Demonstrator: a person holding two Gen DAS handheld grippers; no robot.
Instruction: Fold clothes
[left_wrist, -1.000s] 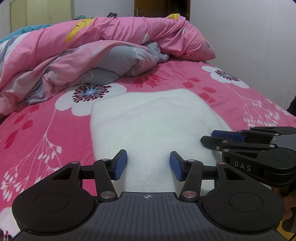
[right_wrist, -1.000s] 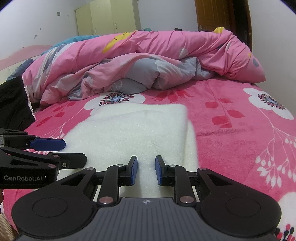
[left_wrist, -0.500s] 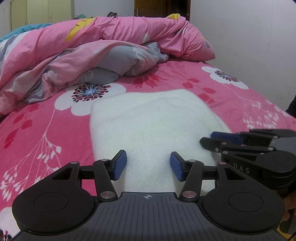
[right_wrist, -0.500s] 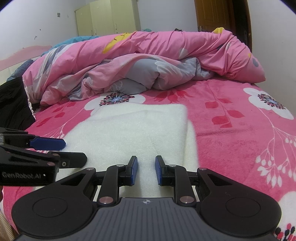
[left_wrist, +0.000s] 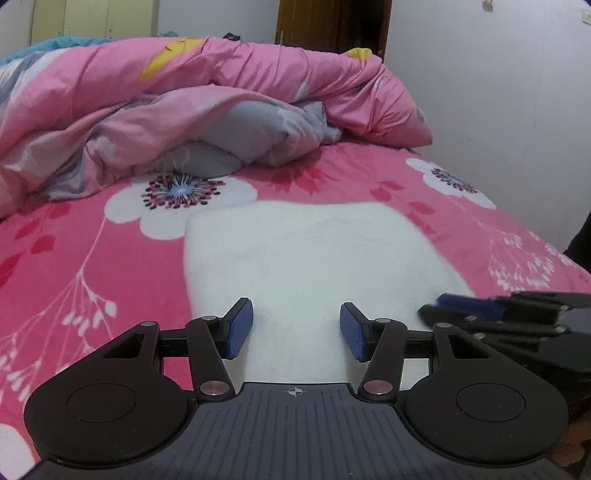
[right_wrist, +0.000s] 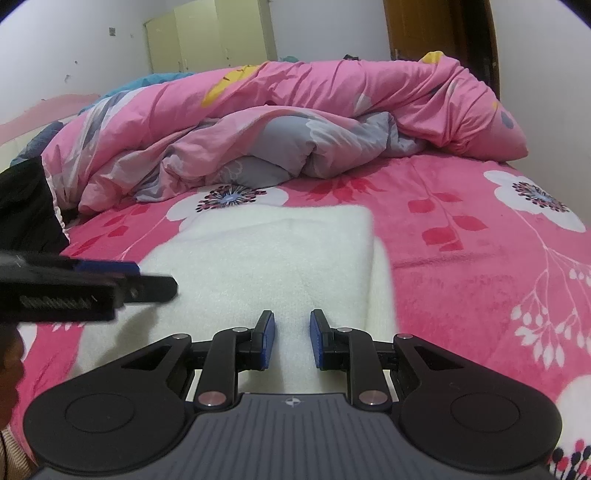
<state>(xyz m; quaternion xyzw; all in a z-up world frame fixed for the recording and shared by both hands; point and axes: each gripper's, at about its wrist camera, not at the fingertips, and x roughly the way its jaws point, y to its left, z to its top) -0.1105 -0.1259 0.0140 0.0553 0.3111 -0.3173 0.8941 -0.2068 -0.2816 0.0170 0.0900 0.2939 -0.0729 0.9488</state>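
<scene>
A white fleece garment (left_wrist: 314, 258) lies folded into a rough rectangle on the pink flowered bed sheet (left_wrist: 92, 266). My left gripper (left_wrist: 297, 328) hovers over its near edge, open, with nothing between the blue pads. My right gripper (right_wrist: 292, 339) hangs over the garment (right_wrist: 277, 258) near its right fold, its pads a narrow gap apart and gripping nothing. Each gripper shows in the other's view: the right gripper (left_wrist: 461, 310) at the garment's right side, the left gripper (right_wrist: 140, 280) blurred at its left side.
A crumpled pink and grey duvet (left_wrist: 221, 110) is piled across the far half of the bed. A dark cloth (right_wrist: 26, 206) lies at the bed's left edge. A white wall (left_wrist: 498, 92) runs along the right, and a wooden door (right_wrist: 439, 33) stands behind.
In the right wrist view the left gripper has shifted rightward over the garment and is blurred. In the left wrist view the right gripper sits lower. The right gripper's own view is unchanged.
</scene>
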